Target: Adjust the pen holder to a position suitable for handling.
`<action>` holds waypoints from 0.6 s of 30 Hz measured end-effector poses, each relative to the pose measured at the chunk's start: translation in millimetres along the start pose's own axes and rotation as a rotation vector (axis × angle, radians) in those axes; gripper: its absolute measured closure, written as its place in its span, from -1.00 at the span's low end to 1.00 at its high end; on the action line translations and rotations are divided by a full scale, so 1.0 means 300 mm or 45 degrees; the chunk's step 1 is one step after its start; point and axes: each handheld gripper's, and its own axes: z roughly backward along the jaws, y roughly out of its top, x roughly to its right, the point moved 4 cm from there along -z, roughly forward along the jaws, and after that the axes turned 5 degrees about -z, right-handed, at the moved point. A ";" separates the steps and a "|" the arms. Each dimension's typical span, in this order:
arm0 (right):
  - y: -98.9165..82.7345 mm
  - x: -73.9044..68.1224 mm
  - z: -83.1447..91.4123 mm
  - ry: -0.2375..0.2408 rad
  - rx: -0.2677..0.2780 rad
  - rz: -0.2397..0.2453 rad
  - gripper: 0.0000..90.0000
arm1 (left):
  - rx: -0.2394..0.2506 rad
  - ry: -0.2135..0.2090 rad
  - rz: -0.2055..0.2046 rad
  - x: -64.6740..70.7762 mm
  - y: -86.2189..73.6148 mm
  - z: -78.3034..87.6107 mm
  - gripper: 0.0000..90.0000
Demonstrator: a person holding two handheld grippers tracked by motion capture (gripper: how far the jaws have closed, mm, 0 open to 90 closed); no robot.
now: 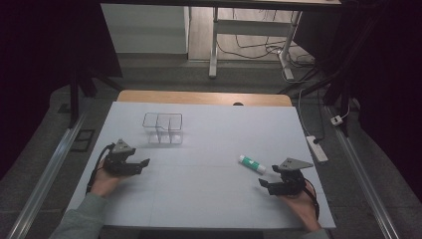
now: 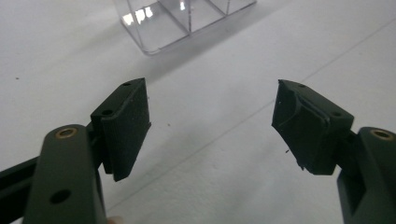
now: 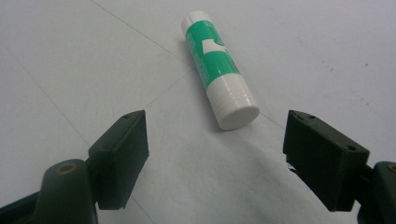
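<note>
A white table (image 1: 199, 189) carries a glue stick (image 1: 252, 164), green-labelled with white ends, lying on its side; all positions below are given relative to this stick. The right gripper (image 1: 265, 184) rests just on the near side of the stick, held in the person's right hand (image 1: 298, 201), and is apart from it. In the right gripper view the stick (image 3: 218, 69) lies a little beyond the jaws, its round white cap end toward the camera and set nearer the right-hand pad than the left; the right gripper (image 3: 217, 154) has its fingers spread wide, with bare table between them and no contact with the stick. The left gripper (image 1: 142, 164) sits well away from the stick, across the table to its left, held in the left hand (image 1: 105, 181). In the left gripper view its fingers (image 2: 123, 128) are likewise spread, pinching nothing. A clear plastic organizer (image 1: 163, 128) with upright partitions stands farther from the person than the stick and to its left, nearer the left gripper; its corner (image 2: 182, 23) appears beyond that gripper's jaws.
</note>
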 end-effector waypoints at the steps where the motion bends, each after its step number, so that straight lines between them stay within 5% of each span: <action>1: 0.000 0.000 0.000 0.000 -0.001 0.000 -0.51 | -0.001 0.004 0.002 -0.006 0.003 -0.001 -0.39; 18: -0.002 0.001 -0.002 -0.001 -0.009 -0.002 -0.51 | 0.026 0.068 0.069 -0.114 0.034 -0.032 -0.03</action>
